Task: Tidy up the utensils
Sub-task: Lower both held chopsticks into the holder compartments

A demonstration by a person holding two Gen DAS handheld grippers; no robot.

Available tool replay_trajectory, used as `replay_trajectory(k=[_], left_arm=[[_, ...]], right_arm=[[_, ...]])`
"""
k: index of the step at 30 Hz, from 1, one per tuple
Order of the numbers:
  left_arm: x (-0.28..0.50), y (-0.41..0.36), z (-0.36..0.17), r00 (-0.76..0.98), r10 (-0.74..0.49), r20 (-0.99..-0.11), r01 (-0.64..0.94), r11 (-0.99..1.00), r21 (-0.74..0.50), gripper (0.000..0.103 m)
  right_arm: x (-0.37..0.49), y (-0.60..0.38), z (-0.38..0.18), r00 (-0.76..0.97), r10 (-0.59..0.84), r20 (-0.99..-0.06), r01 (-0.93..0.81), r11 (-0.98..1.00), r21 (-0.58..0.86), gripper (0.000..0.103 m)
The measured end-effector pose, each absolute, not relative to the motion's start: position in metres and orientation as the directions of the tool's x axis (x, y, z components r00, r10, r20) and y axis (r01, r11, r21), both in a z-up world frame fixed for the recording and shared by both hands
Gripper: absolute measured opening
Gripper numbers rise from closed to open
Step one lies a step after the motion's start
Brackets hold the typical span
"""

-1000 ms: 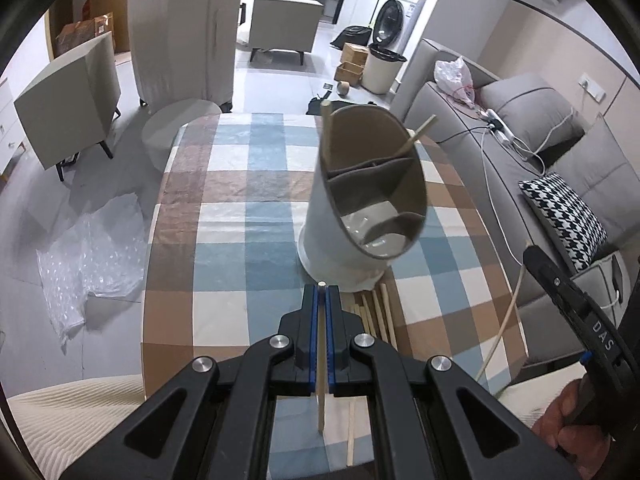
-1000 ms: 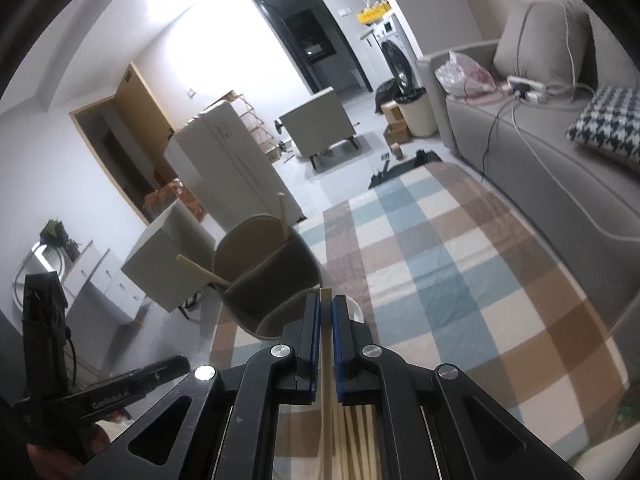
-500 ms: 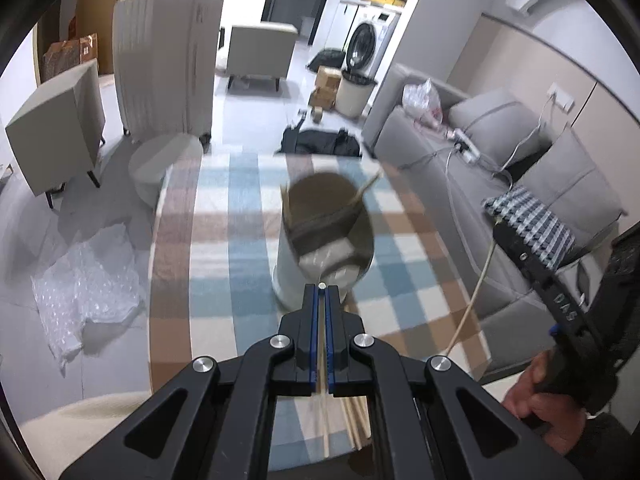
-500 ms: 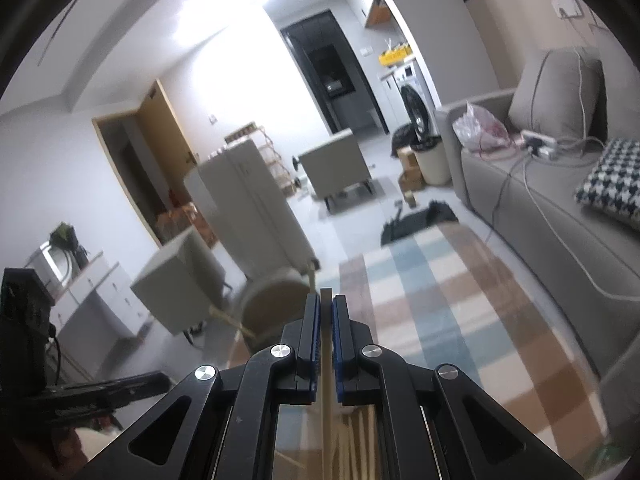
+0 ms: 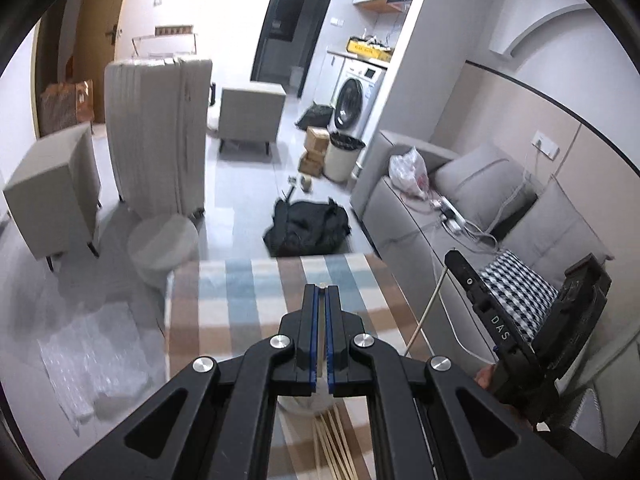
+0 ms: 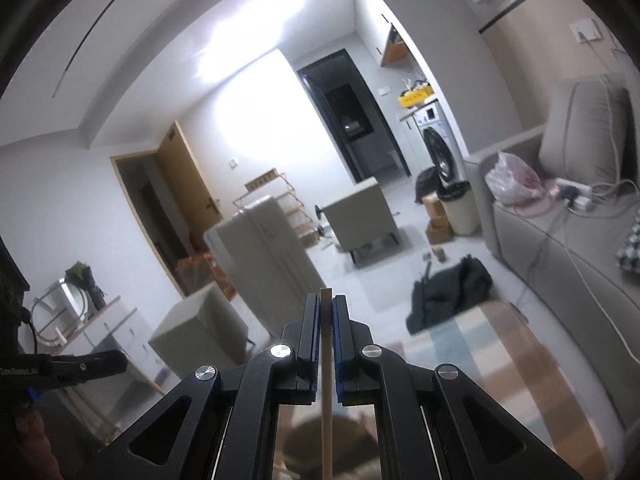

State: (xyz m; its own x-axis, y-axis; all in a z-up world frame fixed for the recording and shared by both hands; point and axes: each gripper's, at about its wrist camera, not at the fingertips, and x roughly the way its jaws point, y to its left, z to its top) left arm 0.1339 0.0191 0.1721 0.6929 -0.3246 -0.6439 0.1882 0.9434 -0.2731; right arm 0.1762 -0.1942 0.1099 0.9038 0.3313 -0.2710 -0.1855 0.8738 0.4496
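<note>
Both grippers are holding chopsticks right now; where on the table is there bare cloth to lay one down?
Free: the far half of the checked tablecloth, from the left gripper out to the table's far edge. Crowded: the near end, where the white holder stands beside loose chopsticks. The right gripper hangs above the holder.

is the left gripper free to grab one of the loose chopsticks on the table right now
Probably not. The left gripper is already shut on a chopstick, so its jaws are full. The loose chopsticks lie on the table below it, mostly hidden behind the gripper body.
</note>
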Motion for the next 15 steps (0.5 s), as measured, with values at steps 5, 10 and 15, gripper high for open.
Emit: replay_trajectory(k=[5,10,15], left_arm=[[0.158,0.021,0.163,0.698,-0.317,-0.642,0.196,0.947,-0.254,0.000],[0.173,0.020,0.145,0.660,-0.332,-0.674,0.215,0.943,-0.254,0.000],[0.176,0.020,0.132,0.631,-0.332,-0.701,0.227,0.943,-0.242,0.000]], right_arm=[[0.213,-0.176,0.112,0.909,0.335,-0.246,-0.209,0.879,0.428,0.005],[0.237,-0.161,0.094,0.910,0.332,-0.250,-0.203,0.881,0.428,0.005],[0.245,-0.147,0.071,0.923,0.279,-0.265,-0.159,0.904,0.397,0.005]])
